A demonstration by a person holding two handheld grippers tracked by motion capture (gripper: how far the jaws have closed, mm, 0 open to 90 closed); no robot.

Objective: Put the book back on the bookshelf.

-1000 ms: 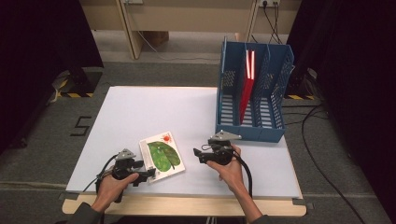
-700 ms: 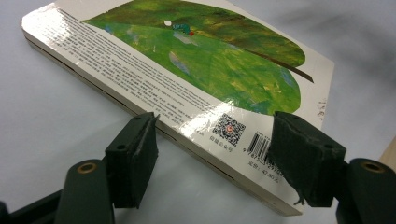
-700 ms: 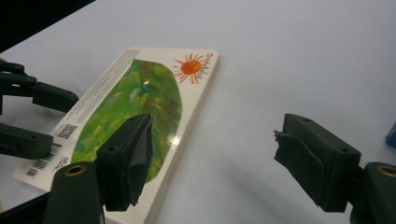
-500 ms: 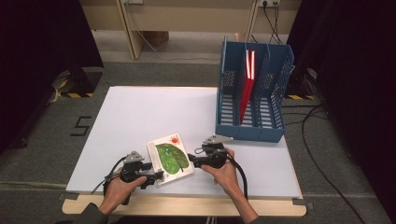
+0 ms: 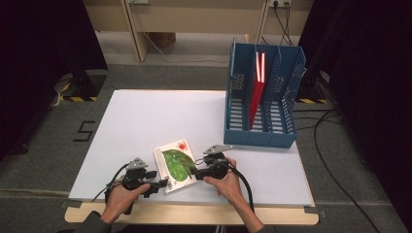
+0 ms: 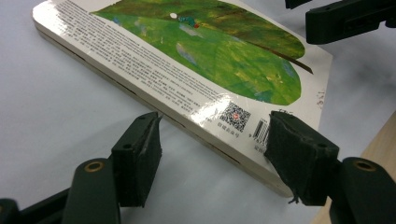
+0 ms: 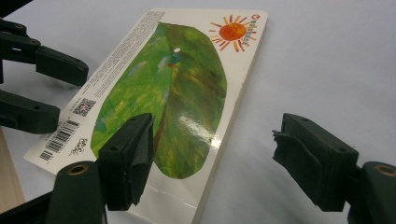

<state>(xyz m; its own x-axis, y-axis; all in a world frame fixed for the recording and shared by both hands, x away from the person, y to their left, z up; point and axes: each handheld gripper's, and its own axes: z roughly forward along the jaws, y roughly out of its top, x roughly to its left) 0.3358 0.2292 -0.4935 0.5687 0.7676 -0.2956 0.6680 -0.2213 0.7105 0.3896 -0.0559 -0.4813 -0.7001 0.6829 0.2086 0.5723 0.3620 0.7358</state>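
Book (image 5: 176, 165) near table (image 5: 145, 121) edge; closing left gripper (image 6: 212, 154) and spread right gripper (image 7: 212, 158) straddle its edges.

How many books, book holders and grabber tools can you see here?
Books: 2, the green leaf book lying on the table and the red book standing in the holder.
Blue book holder: 1.
Grabber tools: 2, left gripper and right gripper.
Total: 5.
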